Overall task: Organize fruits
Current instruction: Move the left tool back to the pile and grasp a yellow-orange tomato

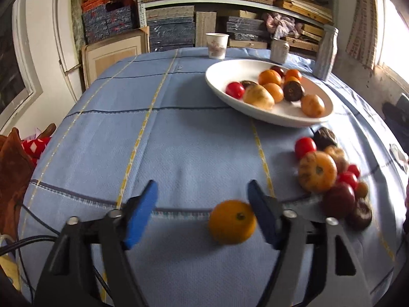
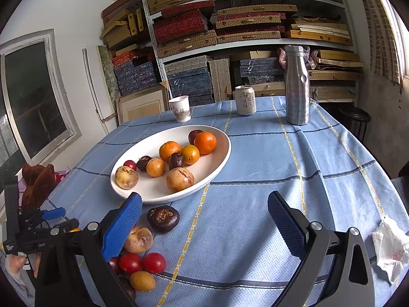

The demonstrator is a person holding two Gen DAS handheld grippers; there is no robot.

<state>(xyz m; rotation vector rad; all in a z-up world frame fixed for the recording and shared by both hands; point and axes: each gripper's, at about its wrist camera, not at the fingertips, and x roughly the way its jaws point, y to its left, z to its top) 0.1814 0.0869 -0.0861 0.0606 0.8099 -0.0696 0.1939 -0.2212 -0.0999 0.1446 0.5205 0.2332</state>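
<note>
A white oval bowl (image 1: 281,122) (image 2: 163,199) on the blue checked tablecloth holds several oranges, tan fruits, dark fruits and a red one. A loose pile of fruit (image 1: 318,175) (image 2: 138,239) lies in front of the bowl. My left gripper (image 1: 202,183) is open low over the cloth. A small orange (image 1: 232,222) lies between its blue pads, close against the right pad (image 1: 260,212) and far from the left one. My right gripper (image 2: 204,197) stands open above the cloth with nothing between its fingers; its left pad (image 2: 122,227) hangs over the pile.
At the table's far edge stand a paper cup (image 2: 180,108), a drink can (image 2: 245,100) and a steel bottle (image 2: 296,84). A crumpled tissue (image 2: 389,248) lies at the right. Shelves of stacked boxes fill the back wall. A brown cloth heap (image 1: 12,166) sits beyond the left edge.
</note>
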